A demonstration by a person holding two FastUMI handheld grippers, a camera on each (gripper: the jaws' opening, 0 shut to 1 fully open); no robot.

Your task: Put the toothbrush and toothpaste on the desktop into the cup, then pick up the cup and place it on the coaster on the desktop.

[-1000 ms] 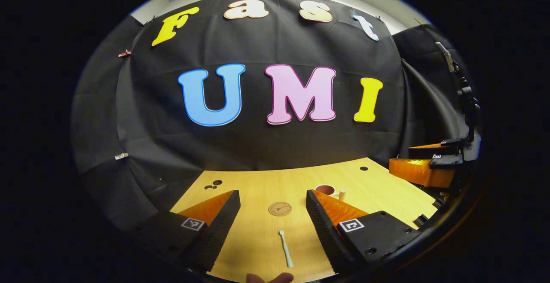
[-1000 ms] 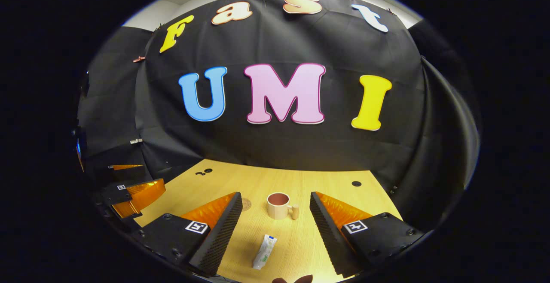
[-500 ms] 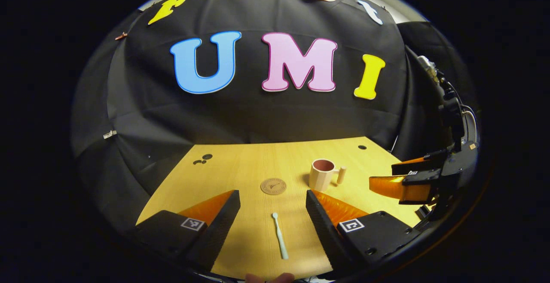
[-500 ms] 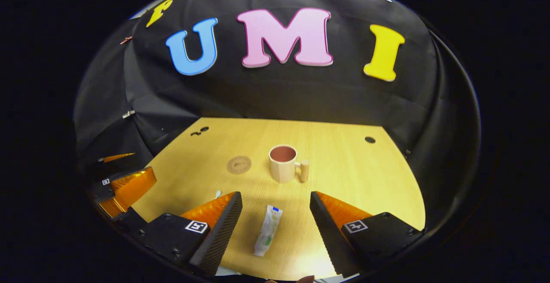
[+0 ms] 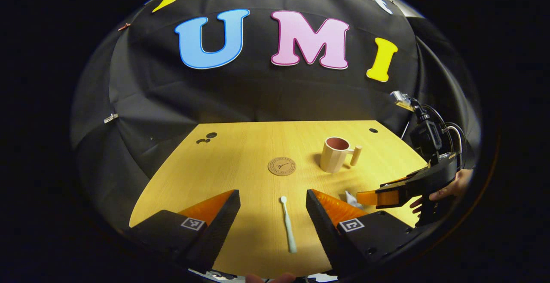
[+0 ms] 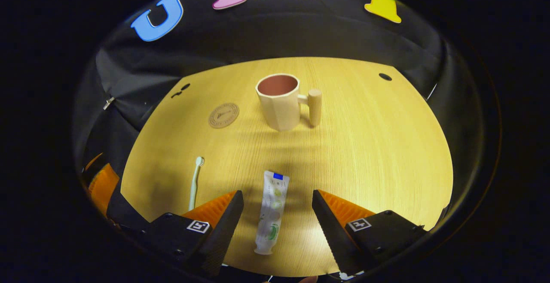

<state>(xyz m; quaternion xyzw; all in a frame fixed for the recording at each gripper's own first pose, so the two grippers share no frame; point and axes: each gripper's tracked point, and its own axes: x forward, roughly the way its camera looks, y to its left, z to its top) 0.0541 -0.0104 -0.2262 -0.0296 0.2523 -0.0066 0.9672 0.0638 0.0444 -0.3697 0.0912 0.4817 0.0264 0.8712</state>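
A pale toothbrush (image 5: 288,223) lies flat on the wooden desktop (image 5: 240,162), between the fingers of my open left gripper (image 5: 272,199), head pointing away. The white toothpaste tube (image 6: 271,212) lies between the fingers of my open right gripper (image 6: 277,199), which hovers just above it. A beige cup (image 6: 279,101) with a reddish inside and a peg handle stands upright further back; in the left gripper view the cup (image 5: 335,154) is at the right. The round brown coaster (image 5: 281,166) lies left of the cup. The toothbrush (image 6: 194,182) also shows left of the tube.
The right gripper (image 5: 386,193) and the hand holding it (image 5: 447,188) show at the right in the left gripper view. Small dark holes (image 5: 206,138) mark the desktop's far corners. Black cloth walls close the booth behind and beside the desk.
Both grippers have tilted down and come lower over the desk. The toothbrush and the toothpaste tube now lie further in between the open fingers. Nothing on the desk has moved.
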